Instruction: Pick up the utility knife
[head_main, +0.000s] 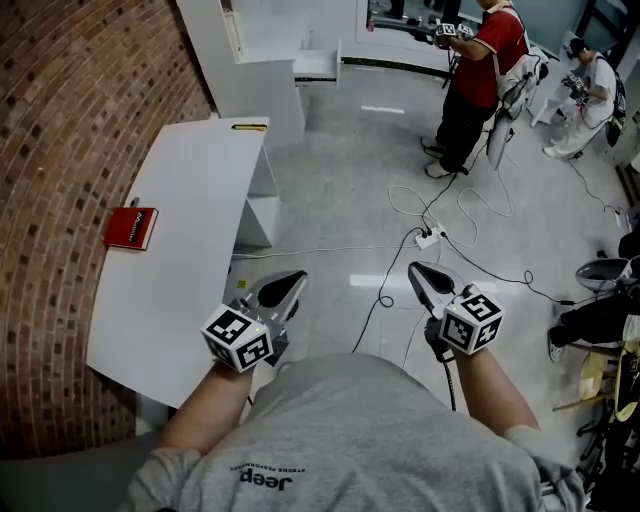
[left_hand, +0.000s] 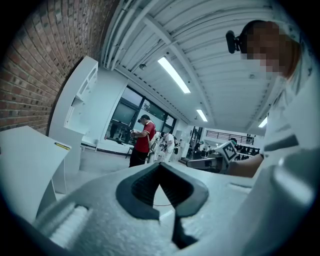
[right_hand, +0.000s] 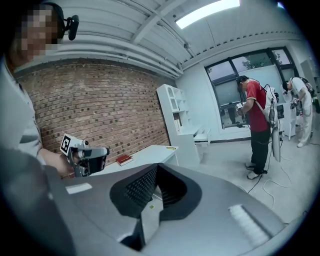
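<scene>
Left claw (head_main: 290, 283) and right claw (head_main: 422, 277), both closed and empty, hang over the floor beside the white surface (head_main: 190, 250). Approach step: the yellow item taken for the utility knife (head_main: 248, 127) lies at the surface's far end, between 11 and 12 o'clock of the left claw. The next move calls for reaching there and opening one claw.

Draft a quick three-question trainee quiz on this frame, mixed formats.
1. True or false: the utility knife lies at the far end of the white table.
2. The red book is: A) on the floor, B) on the table's edge nearest the brick wall, C) between a gripper's jaws.
3. Fill in: the jaws of the left gripper and the right gripper are both ____, with nothing held.

Key: 1 true; 2 B; 3 shut.
</scene>
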